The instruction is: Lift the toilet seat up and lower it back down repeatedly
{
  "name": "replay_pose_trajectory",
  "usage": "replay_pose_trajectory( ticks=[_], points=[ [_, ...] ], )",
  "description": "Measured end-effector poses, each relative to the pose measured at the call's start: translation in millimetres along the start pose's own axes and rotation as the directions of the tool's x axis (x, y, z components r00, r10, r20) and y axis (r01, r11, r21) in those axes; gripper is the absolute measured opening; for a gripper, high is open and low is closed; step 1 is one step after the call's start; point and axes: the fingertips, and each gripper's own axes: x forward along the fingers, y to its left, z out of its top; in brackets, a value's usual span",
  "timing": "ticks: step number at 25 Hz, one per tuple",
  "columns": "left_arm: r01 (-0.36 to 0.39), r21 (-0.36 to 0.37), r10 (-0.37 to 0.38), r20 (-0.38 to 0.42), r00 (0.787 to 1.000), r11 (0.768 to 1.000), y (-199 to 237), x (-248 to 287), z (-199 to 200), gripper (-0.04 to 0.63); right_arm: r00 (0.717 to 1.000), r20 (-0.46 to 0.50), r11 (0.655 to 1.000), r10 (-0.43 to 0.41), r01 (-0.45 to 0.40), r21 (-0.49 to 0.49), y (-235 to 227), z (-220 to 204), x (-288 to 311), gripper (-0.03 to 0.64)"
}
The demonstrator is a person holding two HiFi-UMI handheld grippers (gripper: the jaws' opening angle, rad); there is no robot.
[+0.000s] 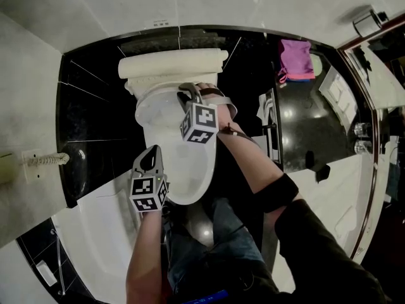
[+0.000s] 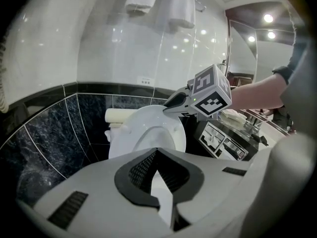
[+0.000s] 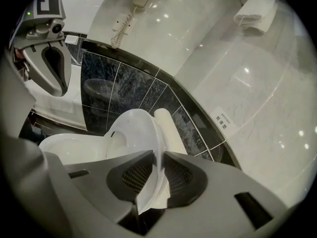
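- The person's dark sleeve (image 1: pixel 316 252) fills the head view at 5 o'clock, and the jeans (image 1: pixel 212 239) lie at 6 o'clock.
- The left gripper (image 1: pixel 150 157) hangs at 7 o'clock, just off the left flank of the toilet bowl (image 1: pixel 190 179). Its claw is narrow, a thin slit between the pads. Nothing is caught in it, and only white porcelain shows beyond.
- The right gripper (image 1: pixel 189 95) reaches in from 4 o'clock to just above the picture's centre. Its claw is clamped on the rim of the toilet seat (image 3: pixel 133 125), a pad pressed on either face.
- The toilet seat is raised, standing steeply on edge. The bowl lies open at its 9 o'clock in the right gripper view, and the cistern (image 1: pixel 171 65) is just behind.
- A pink cloth (image 1: pixel 296 59) lies at 2 o'clock on the black counter (image 1: pixel 310 128).
- A handset with a coiled cord (image 1: pixel 44 160) hangs on the wall at 9 o'clock.
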Motion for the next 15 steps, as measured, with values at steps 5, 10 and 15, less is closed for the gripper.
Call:
replay_pose_trajectory(
  ticks=[5,10,15],
  points=[
    [0.021,0.011,-0.021,-0.004,1.0,1.0,1.4,-18.7,-10.4,-0.015,1.0,-0.024,1.0,-0.012,0.012,0.008,15.3,3.4,-13.8,0.089],
    [0.057,0.04,-0.057,0.003,0.998,0.998,7.9,-46.2,-23.7,-0.015,0.996,-0.066,0.998,-0.052,0.054,0.017,37.6,7.9,-33.7,0.087],
    [0.105,0.087,-0.106,0.01,0.994,0.991,17.3,-78.8,-48.6,-0.015,0.986,-0.108,0.992,-0.127,0.129,0.009,72.7,15.4,-61.8,0.087]
  ],
)
